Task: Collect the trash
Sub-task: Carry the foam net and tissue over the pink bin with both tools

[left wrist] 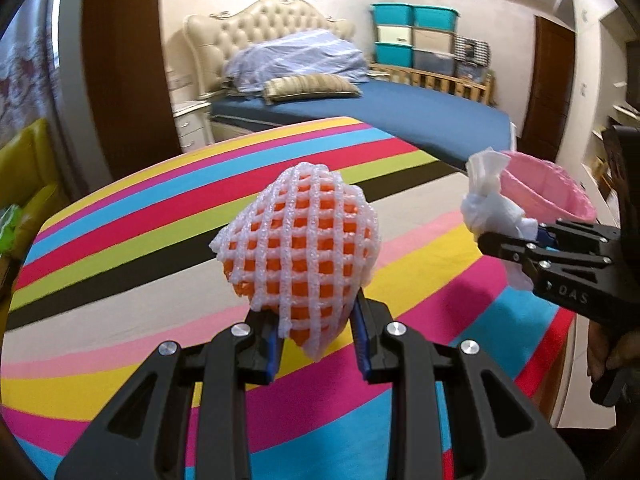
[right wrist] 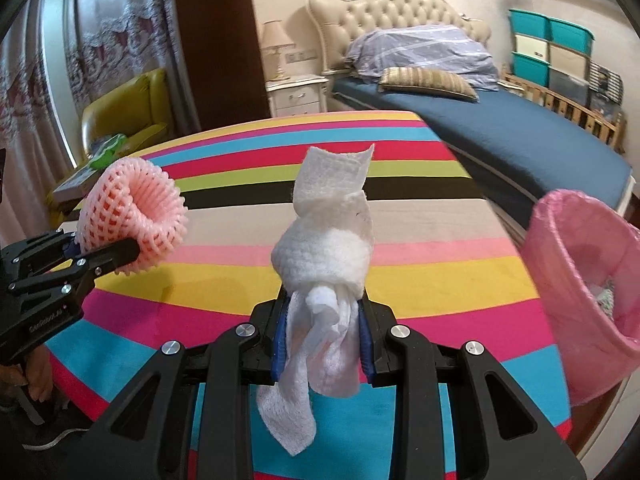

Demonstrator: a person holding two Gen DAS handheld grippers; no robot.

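1. Right wrist view shows the striped table [right wrist: 400, 276] taking up most of the room in front of me, with the pink-lined bin [right wrist: 580, 300] off its right edge, below table height. Both loads have to cross that edge, and a release made too soon would drop trash back on the stripes or onto the floor beside the bin.

2. The bin's mouth tilts toward the table and the liner looks thin and loose. A gripper brushing the rim could tip it or drag the liner off, I'd guess.

3. The left gripper [left wrist: 318, 344] is clenched on the net [left wrist: 298, 256], a foam fruit sleeve held up over the table, well apart from the bin. It is pinched only at its lower end. Being springy, it could squirm out during a quick swing, or bounce off the rim.

4. The right gripper [right wrist: 324, 338] is grasping the tissue [right wrist: 326, 260], a twisted wad nearer the bin. A loose tail hangs below the jaws and might snag the rim or cling to the pads on release.

5. The two grippers sit near each other, so reaching the one bin together risks a knock. How full the bin is I can't quite tell.
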